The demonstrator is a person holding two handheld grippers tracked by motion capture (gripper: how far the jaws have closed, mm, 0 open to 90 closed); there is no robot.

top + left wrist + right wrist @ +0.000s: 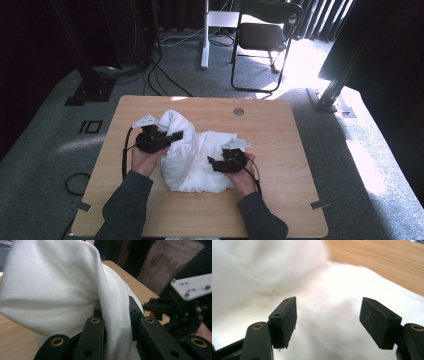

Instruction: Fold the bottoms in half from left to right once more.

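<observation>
- A white cloth (192, 152) lies bunched in a heap at the middle of the wooden table (280, 130), with its left part raised into a peak.
- Left gripper (172, 136): closed on a fold of the cloth at the heap's left side. In the left gripper view the fabric is pinched between the two black jaws and rises above them (the pads themselves are buried in the fabric and cannot be seen).
- Right gripper (212, 162): at the heap's near right side, pointing left into the cloth. In the right gripper view the jaws stand wide apart with bare pads (378, 322); cloth lies beyond the gap, but nothing is pinched. Whether the tips brush the fabric cannot be made out.
- Both hands come in from the near edge; the sleeves are cut off at the bottom of the high view.
- The heap's underside and its far edge are hidden by its own folds.
- A small round metal disc (238, 111) sits in the table near its far edge, well apart from the cloth.
</observation>
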